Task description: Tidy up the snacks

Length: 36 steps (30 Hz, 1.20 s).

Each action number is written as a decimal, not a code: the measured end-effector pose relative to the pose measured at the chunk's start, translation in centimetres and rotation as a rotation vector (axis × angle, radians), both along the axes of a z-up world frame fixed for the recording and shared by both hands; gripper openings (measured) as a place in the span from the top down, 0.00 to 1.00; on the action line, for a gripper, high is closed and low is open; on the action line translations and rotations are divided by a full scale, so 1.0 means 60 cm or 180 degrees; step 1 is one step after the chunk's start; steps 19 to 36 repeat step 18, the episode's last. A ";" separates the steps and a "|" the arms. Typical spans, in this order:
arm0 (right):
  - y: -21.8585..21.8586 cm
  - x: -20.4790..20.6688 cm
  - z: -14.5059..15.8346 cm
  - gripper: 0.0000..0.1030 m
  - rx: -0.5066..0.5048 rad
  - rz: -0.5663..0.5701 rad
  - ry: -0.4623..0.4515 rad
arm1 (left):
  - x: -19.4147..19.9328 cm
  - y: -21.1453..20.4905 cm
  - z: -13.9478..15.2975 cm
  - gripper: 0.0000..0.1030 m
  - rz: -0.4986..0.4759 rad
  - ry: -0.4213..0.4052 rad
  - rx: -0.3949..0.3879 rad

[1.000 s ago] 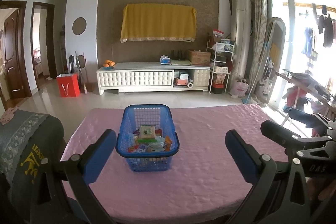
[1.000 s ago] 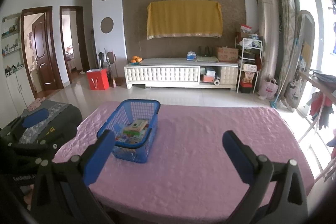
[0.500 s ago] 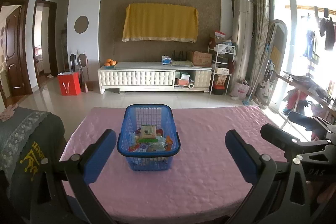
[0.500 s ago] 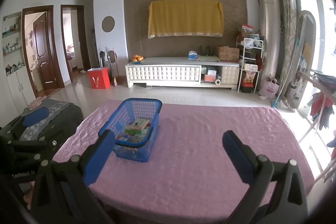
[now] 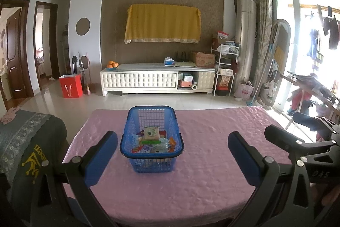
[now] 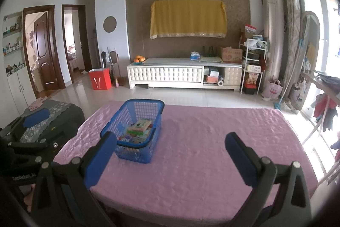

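Note:
A blue mesh basket stands on the pink-clothed table, holding several snack packets with a green and white pack on top. My left gripper hangs open above the table's near edge, the basket straight ahead between its blue pads. In the right wrist view the same basket sits ahead and to the left, partly behind the left pad of my open right gripper. Nothing is between either pair of fingers. The right gripper's frame shows at the right of the left wrist view.
A dark chair back with a grey lace cover stands at the table's left. Beyond the table is tiled floor, a white TV cabinet, a red bag and a clothes rack at the right.
Both views have shifted slightly; the basket sits a little further right and higher in each frame. Both grippers stay open and hold nothing.

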State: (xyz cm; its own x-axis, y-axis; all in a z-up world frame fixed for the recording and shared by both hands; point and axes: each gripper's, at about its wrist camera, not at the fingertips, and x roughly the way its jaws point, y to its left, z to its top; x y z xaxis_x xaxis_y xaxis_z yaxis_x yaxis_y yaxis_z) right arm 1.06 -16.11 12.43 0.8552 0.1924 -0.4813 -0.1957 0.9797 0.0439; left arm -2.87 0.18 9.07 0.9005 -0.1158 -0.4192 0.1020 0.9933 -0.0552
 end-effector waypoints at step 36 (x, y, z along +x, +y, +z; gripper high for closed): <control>-0.003 -0.008 0.005 0.00 0.0001 0.0006 -0.0003 | -0.003 0.000 0.001 0.00 0.0002 -0.0019 0.0014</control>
